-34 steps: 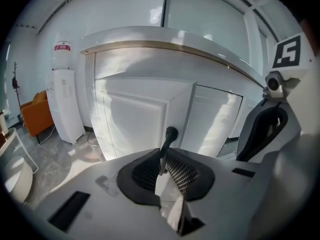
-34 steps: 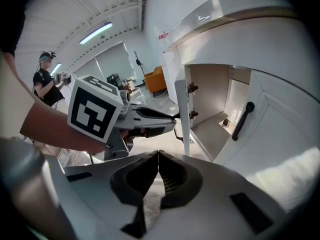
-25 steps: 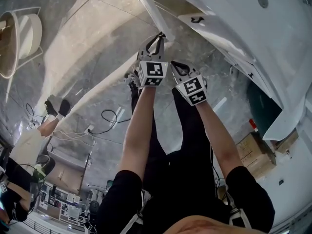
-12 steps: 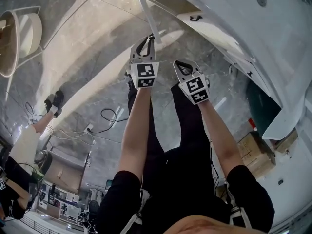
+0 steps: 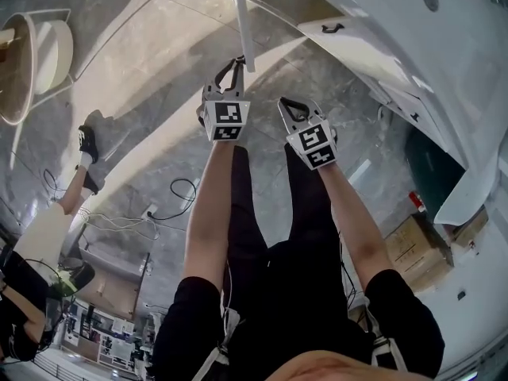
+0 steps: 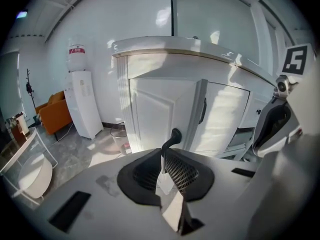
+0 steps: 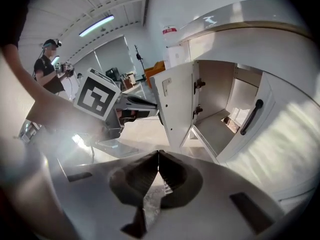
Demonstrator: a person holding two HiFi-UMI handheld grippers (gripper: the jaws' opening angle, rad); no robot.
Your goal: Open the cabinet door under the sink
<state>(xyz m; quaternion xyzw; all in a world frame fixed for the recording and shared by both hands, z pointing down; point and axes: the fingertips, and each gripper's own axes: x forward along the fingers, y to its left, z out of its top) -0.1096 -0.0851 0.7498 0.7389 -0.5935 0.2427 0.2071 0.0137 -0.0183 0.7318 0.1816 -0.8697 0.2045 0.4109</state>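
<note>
Head view: my left tool (image 5: pixel 231 71) reaches to the free edge of the cabinet door (image 5: pixel 241 18), which stands swung out from the white cabinet (image 5: pixel 373 30). My right tool (image 5: pixel 292 108) hangs just beside the left one and touches nothing

Left gripper view: the left tool (image 6: pixel 164 153) has its jaws clamped on the door's black handle (image 6: pixel 172 135), with the door's panelled outer face (image 6: pixel 160 119) just ahead

Right gripper view: the right tool (image 7: pixel 158 155) has its jaws pressed together with nothing between them. Ahead of it are the door's plain inner face (image 7: pixel 175 104), its hinges (image 7: pixel 198 86) and the cabinet interior (image 7: pixel 220 119). The neighbouring door (image 7: pixel 260 134) sits closed

I judge the opening pull to be all but finished, since the door stands well clear of its frame. The next move calls for parting the left jaws and drawing the tool straight back off the handle, so the door is not dragged shut with it
</note>
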